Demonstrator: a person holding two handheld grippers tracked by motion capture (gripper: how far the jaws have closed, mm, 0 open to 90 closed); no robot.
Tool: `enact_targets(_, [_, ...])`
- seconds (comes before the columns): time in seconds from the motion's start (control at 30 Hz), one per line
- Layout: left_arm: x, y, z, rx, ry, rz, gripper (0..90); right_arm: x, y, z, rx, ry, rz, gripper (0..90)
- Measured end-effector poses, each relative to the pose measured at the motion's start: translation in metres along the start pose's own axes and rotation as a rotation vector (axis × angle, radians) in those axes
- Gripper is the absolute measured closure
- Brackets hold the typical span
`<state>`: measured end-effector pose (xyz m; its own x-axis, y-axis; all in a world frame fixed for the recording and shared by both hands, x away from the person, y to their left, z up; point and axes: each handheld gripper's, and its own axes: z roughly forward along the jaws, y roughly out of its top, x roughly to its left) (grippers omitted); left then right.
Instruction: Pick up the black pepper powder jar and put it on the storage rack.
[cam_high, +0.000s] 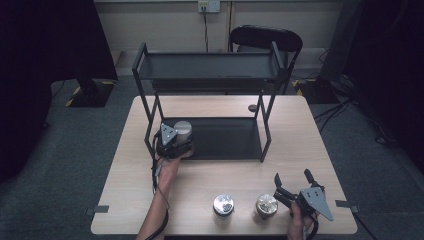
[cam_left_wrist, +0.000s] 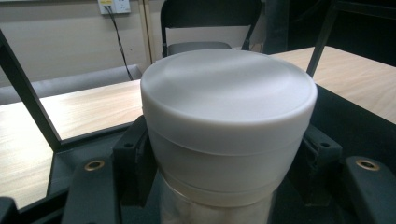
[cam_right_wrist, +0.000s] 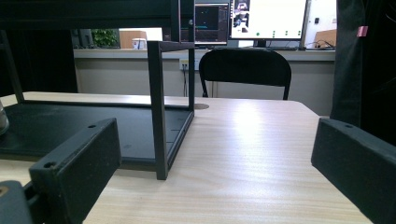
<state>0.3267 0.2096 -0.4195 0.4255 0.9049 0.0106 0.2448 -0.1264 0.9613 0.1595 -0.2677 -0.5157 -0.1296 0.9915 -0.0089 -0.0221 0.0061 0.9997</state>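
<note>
I can read no brand, label or writing on anything here; the screens far beyond my right gripper (cam_high: 292, 186) are too small to make out.

My left gripper (cam_high: 172, 142) is pinching a white-lidded jar (cam_left_wrist: 228, 126): in the left gripper view its jaws press against the jar's two sides just under the lid. The jar sits between my jaws at the left front corner of the lower shelf (cam_high: 225, 137) of the black rack (cam_high: 210, 70), and whether it touches the shelf I cannot tell.

My right gripper hangs with its jaws spread wide and nothing between them, above the near right part of the wooden table (cam_high: 295, 130). Just to its left stands a gold-lidded jar (cam_high: 266, 205), and further left a silver-lidded jar (cam_high: 223, 205), both apart from my jaws.
</note>
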Motion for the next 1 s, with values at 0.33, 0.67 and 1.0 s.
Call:
enact_targets(0.33, [0.0024, -0.0011, -0.0002, 0.000, -0.008, -0.006, 34.2, 0.0000, 0.0000, 0.0000, 0.000, 0.000, 0.000, 0.3])
enact_targets(0.67, [0.0058, 0.0029, -0.0008, 0.016, -0.020, -0.014, 34.0, 0.0000, 0.0002, 0.0001, 0.001, 0.000, 0.001, 0.3])
enact_targets(1.0, [0.0055, 0.0042, -0.0004, 0.021, -0.019, -0.009, 33.9, -0.0003, 0.0001, 0.0001, 0.001, 0.001, 0.001, 0.3])
